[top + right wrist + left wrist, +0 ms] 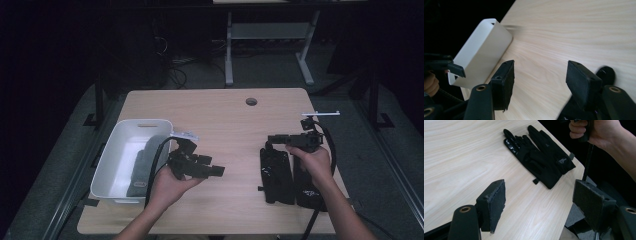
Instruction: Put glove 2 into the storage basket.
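Two black gloves (278, 175) lie side by side near the table's right front edge, fingers pointing away from me. In the left gripper view the gloves (539, 155) lie ahead, beyond the jaws. My left gripper (217, 171) hovers left of centre and points right toward them. It stands open with nothing between its pads (541, 205). My right gripper (268, 141) hangs just above the gloves' fingertips and points left, also open and empty (542, 82). A black glove tip (605, 73) peeks out behind its right jaw.
A white bin (145, 122) stands at the table's left front with a grey cloth item (142, 167) inside; its side wall (481, 55) faces the right gripper. A cable hole (251, 101) sits near the far edge. Desk legs stand beyond the table.
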{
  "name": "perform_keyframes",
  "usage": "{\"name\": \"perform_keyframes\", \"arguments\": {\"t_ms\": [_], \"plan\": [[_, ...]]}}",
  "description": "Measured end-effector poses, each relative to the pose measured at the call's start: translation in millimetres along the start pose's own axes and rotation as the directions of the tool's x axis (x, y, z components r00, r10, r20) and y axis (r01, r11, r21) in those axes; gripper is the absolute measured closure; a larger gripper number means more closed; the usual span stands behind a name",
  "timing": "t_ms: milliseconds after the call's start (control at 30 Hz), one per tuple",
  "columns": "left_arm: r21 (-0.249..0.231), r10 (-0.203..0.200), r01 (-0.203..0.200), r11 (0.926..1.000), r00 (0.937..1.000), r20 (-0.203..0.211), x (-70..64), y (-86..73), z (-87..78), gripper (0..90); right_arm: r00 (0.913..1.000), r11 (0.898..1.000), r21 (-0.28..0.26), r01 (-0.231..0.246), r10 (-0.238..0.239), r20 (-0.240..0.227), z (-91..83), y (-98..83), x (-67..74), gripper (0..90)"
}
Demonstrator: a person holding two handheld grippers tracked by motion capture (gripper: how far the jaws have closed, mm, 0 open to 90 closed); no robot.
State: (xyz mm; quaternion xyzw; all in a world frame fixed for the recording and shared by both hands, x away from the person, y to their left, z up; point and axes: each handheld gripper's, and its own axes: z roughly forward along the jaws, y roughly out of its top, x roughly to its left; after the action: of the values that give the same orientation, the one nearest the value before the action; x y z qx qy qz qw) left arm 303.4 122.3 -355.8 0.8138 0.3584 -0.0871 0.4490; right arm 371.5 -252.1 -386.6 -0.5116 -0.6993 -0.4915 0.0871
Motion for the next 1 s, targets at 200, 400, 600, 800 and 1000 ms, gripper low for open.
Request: {"name": "perform_keyframes", "arguments": {"t_ms": [200, 400, 600, 800, 1000], "plan": [[0.015, 0.013, -0.013, 0.9998, 0.9997, 0.018, -7.3, 0.5, 16.2, 26.3, 0.9998, 1.0, -0.01, -0.015, 0.015, 0.012, -12.9, -12.2, -10.7, 38.9], [0.033, 0.018, -0.02, 0.9993, 0.9992, 0.036, -13.2, -0.4, 32.5, 26.3, 0.9991, 1.0, -0.008, -0.023, 0.023, 0.036, -24.0, -24.8, -20.8, 38.9], [0.043, 0.031, -0.033, 0.9985, 0.998, 0.055, -19.2, -1.5, 48.0, 26.3, 0.9974, 1.0, -0.001, -0.026, 0.026, 0.067, -34.9, -37.6, -30.9, 38.9], [0.05, 0.036, -0.039, 0.998, 0.997, 0.068, -24.0, -2.1, 59.7, 26.3, 0.9937, 0.999, 0.003, -0.032, 0.032, 0.107, -46.6, -49.9, -40.7, 39.1], [0.054, 0.043, -0.048, 0.9974, 0.9962, 0.076, -26.9, -2.4, 70.4, 26.3, 0.9897, 0.999, 0.0, -0.044, 0.043, 0.137, -58.4, -64.6, -51.4, 39.6]]}}
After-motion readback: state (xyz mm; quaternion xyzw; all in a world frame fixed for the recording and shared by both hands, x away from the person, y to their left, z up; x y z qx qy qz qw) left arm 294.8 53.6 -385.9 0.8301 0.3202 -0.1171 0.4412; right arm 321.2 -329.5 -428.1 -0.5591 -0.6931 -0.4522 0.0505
